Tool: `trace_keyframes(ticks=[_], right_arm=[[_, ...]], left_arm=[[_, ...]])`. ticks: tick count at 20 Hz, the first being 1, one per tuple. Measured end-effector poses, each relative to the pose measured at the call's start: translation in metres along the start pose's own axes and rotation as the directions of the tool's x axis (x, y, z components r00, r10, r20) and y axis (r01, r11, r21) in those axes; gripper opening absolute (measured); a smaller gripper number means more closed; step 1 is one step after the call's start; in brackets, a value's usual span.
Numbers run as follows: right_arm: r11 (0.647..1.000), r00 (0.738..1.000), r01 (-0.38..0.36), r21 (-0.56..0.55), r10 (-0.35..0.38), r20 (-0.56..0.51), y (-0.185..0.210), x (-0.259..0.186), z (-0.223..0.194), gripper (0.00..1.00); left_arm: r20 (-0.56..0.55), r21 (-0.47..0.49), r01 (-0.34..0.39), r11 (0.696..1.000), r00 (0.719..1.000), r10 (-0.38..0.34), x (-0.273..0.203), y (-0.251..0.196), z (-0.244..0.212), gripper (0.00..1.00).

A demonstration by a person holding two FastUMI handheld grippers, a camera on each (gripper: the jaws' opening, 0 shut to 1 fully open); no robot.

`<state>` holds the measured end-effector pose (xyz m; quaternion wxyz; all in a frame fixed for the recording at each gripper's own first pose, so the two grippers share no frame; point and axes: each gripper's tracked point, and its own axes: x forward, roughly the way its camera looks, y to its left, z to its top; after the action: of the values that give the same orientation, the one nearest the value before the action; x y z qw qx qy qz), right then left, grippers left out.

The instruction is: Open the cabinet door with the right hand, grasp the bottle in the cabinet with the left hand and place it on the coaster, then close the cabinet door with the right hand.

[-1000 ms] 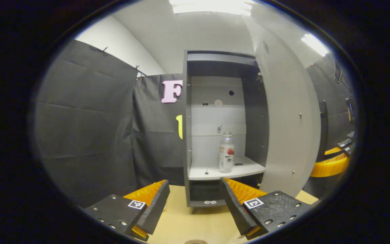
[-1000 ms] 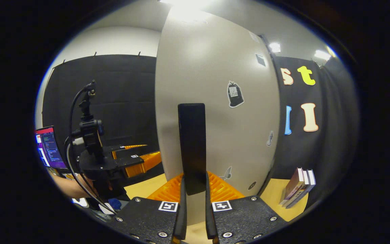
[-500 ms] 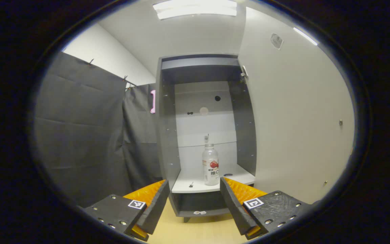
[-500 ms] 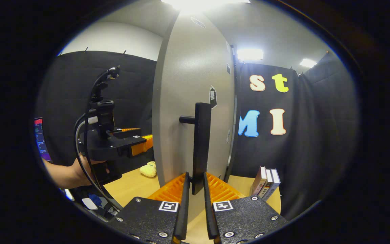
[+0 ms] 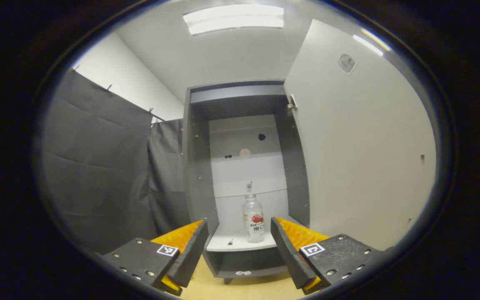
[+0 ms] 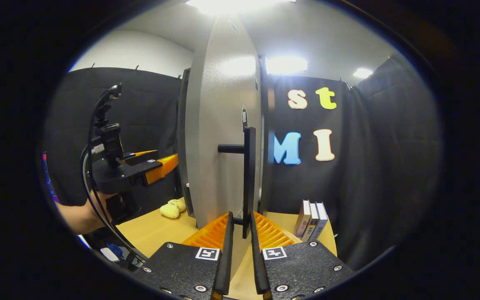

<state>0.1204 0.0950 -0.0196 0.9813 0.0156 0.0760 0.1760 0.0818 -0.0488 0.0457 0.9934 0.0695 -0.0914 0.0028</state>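
The cabinet door (image 6: 223, 137) is swung wide open and its handle (image 6: 247, 179) is pinched between the nearly closed fingers of the right gripper (image 6: 240, 254), so the door step looks done. The left gripper (image 5: 238, 250) is held wide open and empty, aimed at the bottle (image 5: 253, 218) standing on the low shelf (image 5: 231, 243) inside the cabinet; next it must be moved in around the bottle. The coaster cannot be made out, and the grip on the handle is partly hidden

The label of the clear plastic bottle (image 5: 253, 218) is too small to be read. The lower end of the black bar handle (image 6: 247, 179) is hidden between the right gripper (image 6: 240, 254) jaws; contact cannot be judged.
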Motion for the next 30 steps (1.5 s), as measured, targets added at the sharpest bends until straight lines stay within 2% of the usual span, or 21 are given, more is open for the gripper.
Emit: trace_keyframes(ticks=[3,6,9,11,12,13,14,15,16,19,24,25,30], right_arm=[[1.000,1.000,0.009,-0.009,-0.009,0.002,0.000,-0.002,0.002,0.23],[0.998,0.998,0.061,-0.012,-0.061,-0.001,-0.008,-0.004,0.000,0.23],[0.989,0.989,0.145,0.027,-0.145,-0.010,-0.015,-0.011,-0.002,0.25],[0.978,0.980,0.198,0.069,-0.198,-0.011,-0.022,-0.015,-0.002,0.54],[0.970,0.974,0.226,0.089,-0.226,-0.013,-0.025,-0.018,-0.004,0.69],[0.960,0.966,0.259,0.104,-0.259,-0.016,-0.029,-0.022,-0.005,0.77],[0.947,0.954,0.300,0.112,-0.300,-0.017,-0.039,-0.026,-0.007,0.90],[0.930,0.937,0.349,0.113,-0.349,-0.021,-0.049,-0.033,-0.008,0.94],[0.909,0.916,0.401,0.111,-0.401,-0.026,-0.061,-0.043,-0.010,0.92],[0.840,0.849,0.527,0.126,-0.527,-0.036,-0.085,-0.068,-0.012,0.94],[0.764,0.776,0.631,0.132,-0.625,-0.090,-0.092,-0.076,-0.025,0.94],[0.756,0.765,0.644,0.122,-0.637,-0.092,-0.092,-0.077,-0.024,0.94],[0.745,0.752,0.659,0.102,-0.652,-0.100,-0.085,-0.066,-0.025,0.94]], left_arm=[[0.070,-0.070,0.041,0.997,0.997,-0.036,0.010,-0.004,0.012,0.91],[0.017,-0.122,0.055,0.991,0.998,-0.054,0.039,0.000,-0.011,0.89],[0.002,-0.137,0.067,0.988,0.998,-0.067,0.076,0.005,-0.027,0.89],[-0.030,-0.131,0.082,0.988,0.996,-0.087,0.108,0.005,-0.045,0.91],[-0.037,-0.123,0.081,0.989,0.996,-0.086,0.122,0.006,-0.051,0.89],[-0.041,-0.123,0.082,0.989,0.995,-0.087,0.135,0.006,-0.059,0.89],[-0.045,-0.127,0.082,0.989,0.995,-0.088,0.147,0.005,-0.066,0.90],[-0.047,-0.131,0.085,0.988,0.995,-0.092,0.161,0.004,-0.075,0.89],[-0.049,-0.123,0.090,0.988,0.994,-0.097,0.171,0.003,-0.081,0.90],[-0.062,-0.085,0.116,0.990,0.991,-0.122,0.202,-0.004,-0.100,0.90],[-0.091,-0.136,0.102,0.985,0.989,-0.115,0.238,-0.005,-0.132,0.91],[-0.100,-0.131,0.103,0.986,0.988,-0.117,0.242,-0.006,-0.139,0.90],[-0.084,-0.099,0.141,0.985,0.985,-0.149,0.257,-0.021,-0.144,0.90]])
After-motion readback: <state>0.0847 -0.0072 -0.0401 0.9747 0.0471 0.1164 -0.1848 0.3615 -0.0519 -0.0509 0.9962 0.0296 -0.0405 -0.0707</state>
